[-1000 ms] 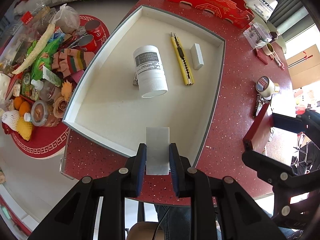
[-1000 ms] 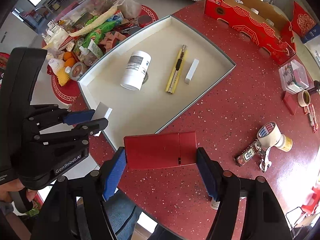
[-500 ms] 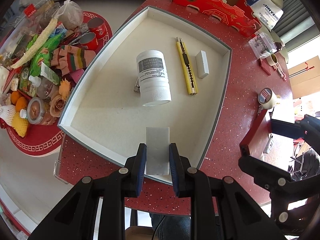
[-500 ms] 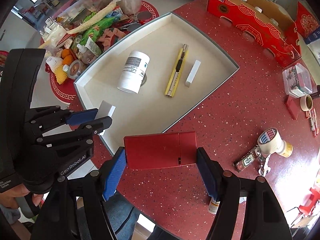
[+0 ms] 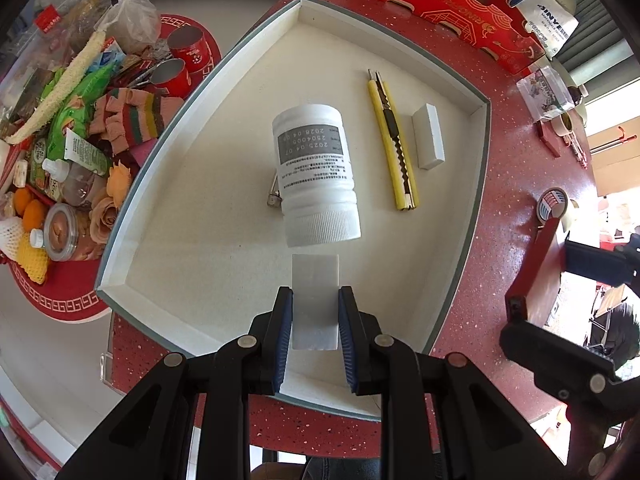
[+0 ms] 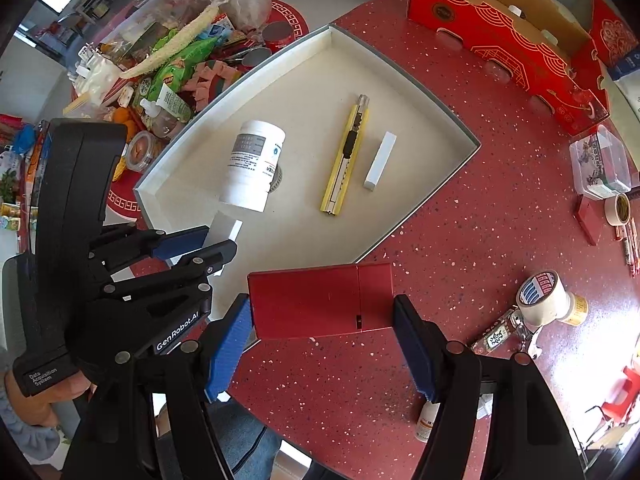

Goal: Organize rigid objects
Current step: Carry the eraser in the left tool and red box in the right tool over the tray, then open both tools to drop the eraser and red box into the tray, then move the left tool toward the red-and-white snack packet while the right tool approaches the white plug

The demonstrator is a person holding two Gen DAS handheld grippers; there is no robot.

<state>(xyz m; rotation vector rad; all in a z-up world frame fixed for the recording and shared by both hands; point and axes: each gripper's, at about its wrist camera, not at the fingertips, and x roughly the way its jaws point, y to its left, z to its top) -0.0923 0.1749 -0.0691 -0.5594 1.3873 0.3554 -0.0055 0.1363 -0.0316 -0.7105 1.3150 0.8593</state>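
Observation:
My left gripper (image 5: 315, 322) is shut on a white block (image 5: 315, 296) and holds it above the near end of the white tray (image 5: 456, 304), just short of a white bottle (image 5: 316, 172) lying there. The tray also holds a yellow utility knife (image 5: 394, 148) and a white eraser (image 5: 428, 136). My right gripper (image 6: 322, 342) is shut on a red box (image 6: 320, 306) above the red table (image 6: 460, 260), right of the tray (image 6: 400, 240). The left gripper (image 6: 200, 246) with its block (image 6: 226, 229) shows in the right wrist view.
A red cardboard carton (image 6: 504, 36) stands at the table's far edge. Tape rolls (image 6: 544, 298), a key fob (image 6: 496, 334) and a small plastic box (image 6: 600, 166) lie at the right. A heap of snacks, cans and fruit (image 5: 80, 120) sits on the red mat left of the tray.
My left gripper has moved forward over the tray's near rim with the white block, closer to the bottle. My right gripper has held the red box nearly still.

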